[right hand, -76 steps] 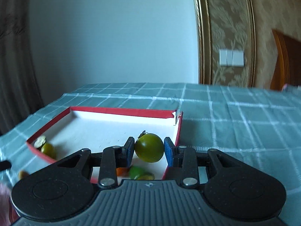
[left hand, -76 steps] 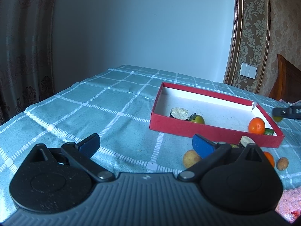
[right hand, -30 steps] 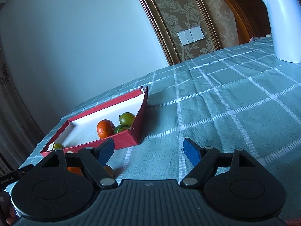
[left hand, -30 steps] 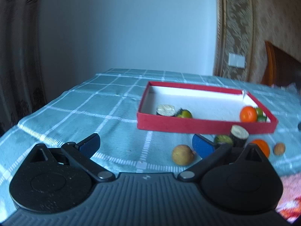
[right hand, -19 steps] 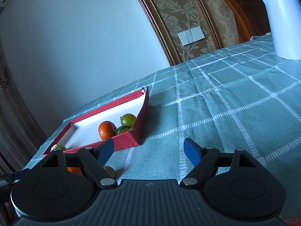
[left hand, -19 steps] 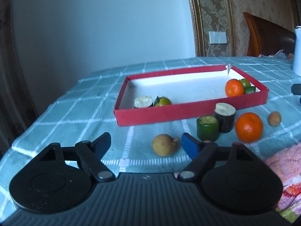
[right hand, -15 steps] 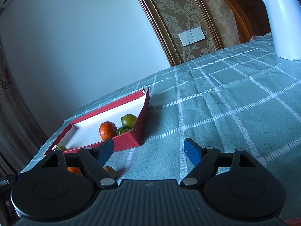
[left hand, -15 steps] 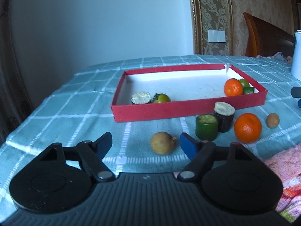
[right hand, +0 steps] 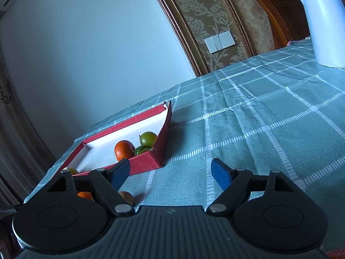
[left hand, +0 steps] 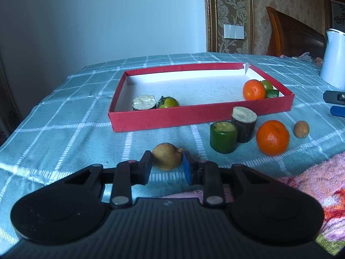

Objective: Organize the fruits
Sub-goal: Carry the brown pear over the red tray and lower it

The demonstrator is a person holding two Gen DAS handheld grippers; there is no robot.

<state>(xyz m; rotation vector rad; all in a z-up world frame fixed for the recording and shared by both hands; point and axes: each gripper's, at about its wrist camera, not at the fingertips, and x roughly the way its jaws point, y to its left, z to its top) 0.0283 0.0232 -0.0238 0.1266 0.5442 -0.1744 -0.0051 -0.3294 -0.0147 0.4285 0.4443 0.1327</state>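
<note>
Blue pads of left gripper [left hand: 167,166] pinch round, rough-skinned brown fruit [left hand: 166,159].

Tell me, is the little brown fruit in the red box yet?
Not yet. The brown fruit sits on the tablecloth outside the red box.

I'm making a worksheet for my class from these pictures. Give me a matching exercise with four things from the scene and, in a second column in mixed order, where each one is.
Things:
1. brown fruit
2. green cylinder piece
3. green tomato with dark leaves
4. white kettle

Places:
A. inside the red box, near its front left corner
B. between the pads of the left hand-held gripper
C. far end of the table, beyond the right hand-held gripper
D. on the cloth before the box, beside a dark stump-like piece

Pairs: 1-B, 2-D, 3-A, 4-C
</note>
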